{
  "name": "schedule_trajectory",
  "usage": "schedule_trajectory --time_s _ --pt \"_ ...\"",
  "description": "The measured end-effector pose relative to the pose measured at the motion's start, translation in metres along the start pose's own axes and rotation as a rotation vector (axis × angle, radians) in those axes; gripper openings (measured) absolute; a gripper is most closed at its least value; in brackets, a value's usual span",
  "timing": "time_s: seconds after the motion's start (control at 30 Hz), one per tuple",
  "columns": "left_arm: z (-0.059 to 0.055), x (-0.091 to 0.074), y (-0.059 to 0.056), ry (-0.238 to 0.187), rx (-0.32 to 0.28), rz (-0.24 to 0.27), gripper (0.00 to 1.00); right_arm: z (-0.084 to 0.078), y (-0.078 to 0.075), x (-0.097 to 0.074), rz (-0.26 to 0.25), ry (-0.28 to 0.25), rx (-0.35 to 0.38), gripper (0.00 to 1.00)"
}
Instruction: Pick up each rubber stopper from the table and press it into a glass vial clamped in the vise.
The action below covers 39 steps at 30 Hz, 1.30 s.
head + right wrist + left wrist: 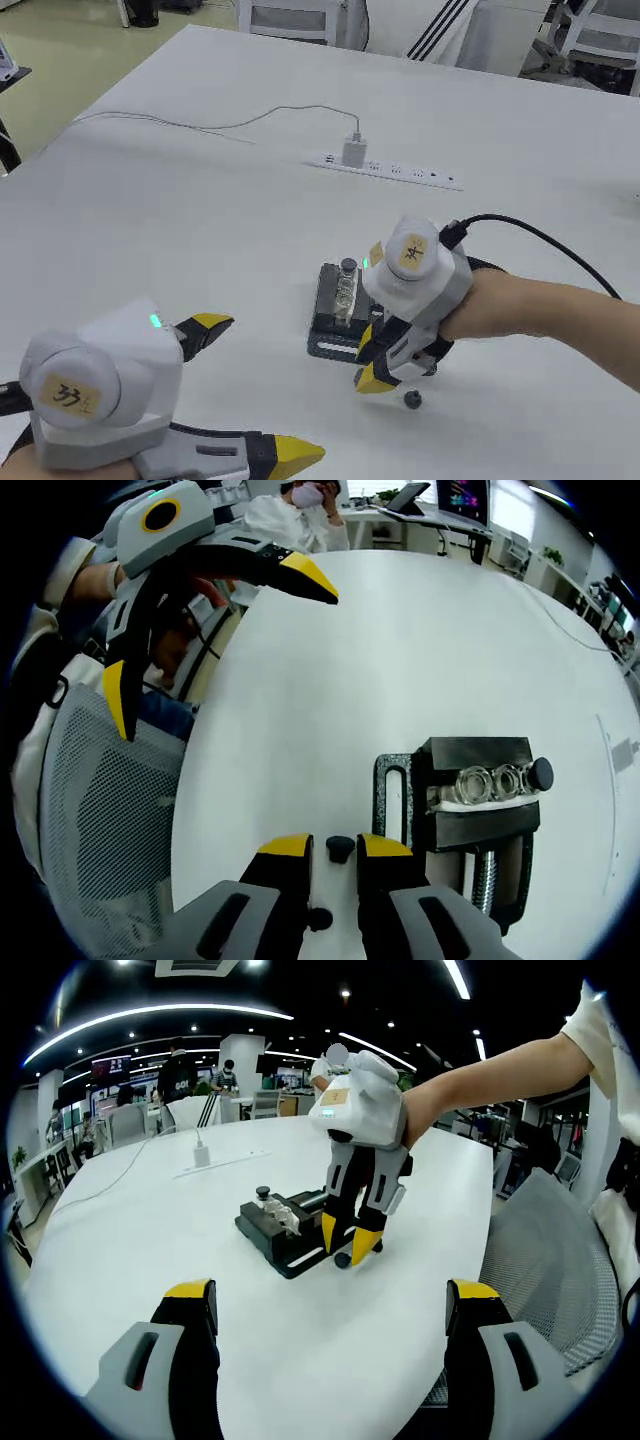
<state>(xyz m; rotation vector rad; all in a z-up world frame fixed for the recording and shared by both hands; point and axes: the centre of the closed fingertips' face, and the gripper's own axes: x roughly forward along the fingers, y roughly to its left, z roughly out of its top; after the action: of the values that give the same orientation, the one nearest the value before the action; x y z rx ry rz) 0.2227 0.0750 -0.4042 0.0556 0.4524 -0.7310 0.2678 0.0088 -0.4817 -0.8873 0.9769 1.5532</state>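
The right gripper (346, 1242), a little open, has the rubber stopper (340, 848) right between its tips, beside the vise (470, 755).

Your left gripper (255, 387) hangs over the near edge of the worktop (200, 220), towards its left corner, jaws spread wide. Your right gripper (368, 362) points down at the worktop, just beside the black vise (325, 335) on the side facing the right edge, its yellow-tipped jaws only a little apart. A dark rubber stopper (411, 399) lies just beside those tips, nearer the near edge. A dark-topped glass vial (346, 288) stands upright in the vise. A white power strip (400, 171) with a charger (354, 152) plugged in lies towards the far edge
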Motion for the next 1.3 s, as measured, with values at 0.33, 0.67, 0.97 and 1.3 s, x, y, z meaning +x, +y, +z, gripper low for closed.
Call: schedule_trajectory --time_s 0.33,0.67,0.97,1.3 --pt "-0.003 0.000 0.000 0.001 -0.007 0.002 0.94 -0.003 0.001 0.006 -0.001 0.005 0.023 0.12" --pt "-0.006 -0.002 0.000 0.003 -0.014 0.007 0.93 -0.007 0.002 0.009 -0.004 0.018 0.016 0.11" --pt "-0.006 0.000 -0.002 0.001 -0.015 0.003 0.93 -0.005 -0.001 0.010 -0.036 0.048 0.013 0.09" --pt "-0.007 -0.001 -0.001 0.001 -0.017 0.004 0.93 -0.004 0.000 0.012 -0.071 0.137 -0.083 0.08"
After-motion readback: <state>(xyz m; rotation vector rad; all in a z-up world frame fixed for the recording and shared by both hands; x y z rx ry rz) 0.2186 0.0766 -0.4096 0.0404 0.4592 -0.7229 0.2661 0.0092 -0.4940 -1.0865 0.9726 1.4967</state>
